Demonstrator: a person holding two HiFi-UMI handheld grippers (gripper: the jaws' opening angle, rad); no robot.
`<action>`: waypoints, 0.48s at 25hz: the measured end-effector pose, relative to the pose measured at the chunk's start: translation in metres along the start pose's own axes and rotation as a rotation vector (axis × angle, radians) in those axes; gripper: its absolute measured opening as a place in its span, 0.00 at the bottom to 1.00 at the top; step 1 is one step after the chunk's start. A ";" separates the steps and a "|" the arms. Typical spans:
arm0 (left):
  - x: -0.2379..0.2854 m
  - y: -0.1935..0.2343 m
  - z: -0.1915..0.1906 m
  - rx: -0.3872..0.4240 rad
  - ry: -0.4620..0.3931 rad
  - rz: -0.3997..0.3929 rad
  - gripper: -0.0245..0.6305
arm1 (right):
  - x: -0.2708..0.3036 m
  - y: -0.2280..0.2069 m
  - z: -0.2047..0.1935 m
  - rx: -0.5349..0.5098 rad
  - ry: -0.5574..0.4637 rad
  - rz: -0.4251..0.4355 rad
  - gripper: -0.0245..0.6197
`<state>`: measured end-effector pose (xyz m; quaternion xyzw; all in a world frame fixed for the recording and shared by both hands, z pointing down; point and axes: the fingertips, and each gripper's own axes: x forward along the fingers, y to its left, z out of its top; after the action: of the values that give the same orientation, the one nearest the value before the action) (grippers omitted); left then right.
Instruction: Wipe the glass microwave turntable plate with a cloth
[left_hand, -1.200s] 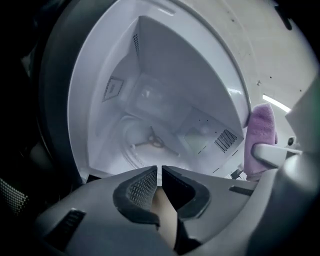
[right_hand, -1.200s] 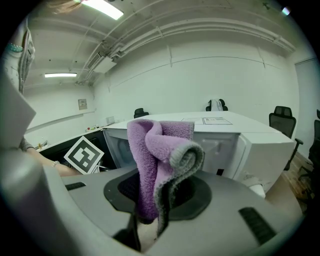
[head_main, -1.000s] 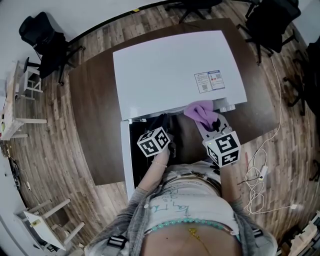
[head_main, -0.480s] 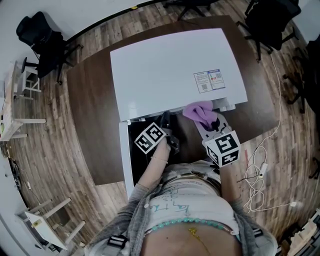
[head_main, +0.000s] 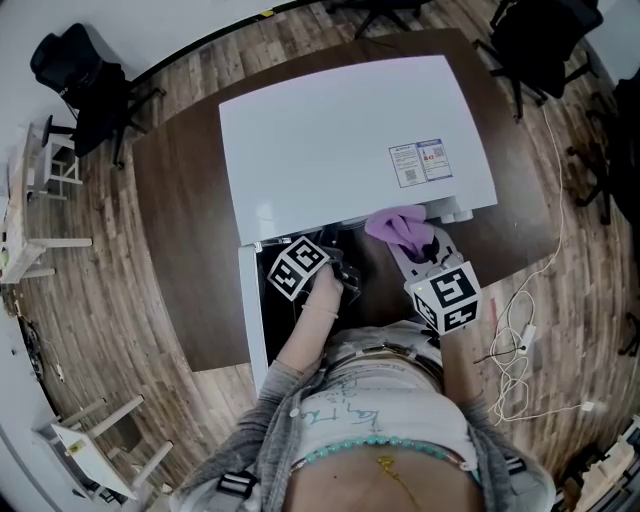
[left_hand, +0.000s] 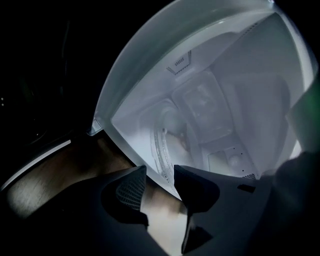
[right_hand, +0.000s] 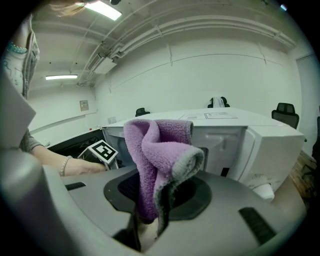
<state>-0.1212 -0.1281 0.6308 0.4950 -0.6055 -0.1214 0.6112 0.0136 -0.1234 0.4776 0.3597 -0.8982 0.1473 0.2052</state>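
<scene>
The white microwave (head_main: 340, 140) stands on the table with its door (head_main: 252, 320) swung open. The glass turntable plate (left_hand: 172, 137) shows inside the lit cavity, just beyond my left gripper (left_hand: 160, 182). Its jaws have just been opening and now stand apart with nothing between the pads. In the head view the left gripper (head_main: 338, 262) sits at the cavity mouth. My right gripper (right_hand: 150, 220) is shut on a purple cloth (right_hand: 160, 150), which stands folded above the jaws. It hovers in front of the microwave's right side, cloth (head_main: 398, 224) toward the oven.
The brown table (head_main: 180, 250) carries the microwave. White cables (head_main: 515, 350) lie on the wooden floor at the right. Black chairs (head_main: 85, 85) stand at the far left and far right. The dark inner face of the door fills the left of the left gripper view.
The left gripper's marker cube has rolled and shifted slightly left toward the cavity mouth. The right gripper and cloth have stayed where they were.
</scene>
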 end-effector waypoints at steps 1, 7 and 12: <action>0.000 0.000 0.000 -0.005 0.004 0.005 0.31 | 0.000 0.000 0.000 0.001 0.000 0.002 0.21; 0.007 0.003 -0.006 -0.038 0.039 0.010 0.36 | 0.002 0.000 -0.002 0.006 -0.002 0.007 0.21; 0.012 0.000 -0.008 -0.091 0.045 -0.020 0.37 | 0.004 0.002 -0.004 0.006 0.000 0.012 0.21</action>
<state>-0.1111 -0.1332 0.6395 0.4752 -0.5806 -0.1437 0.6453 0.0111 -0.1226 0.4827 0.3547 -0.9001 0.1510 0.2032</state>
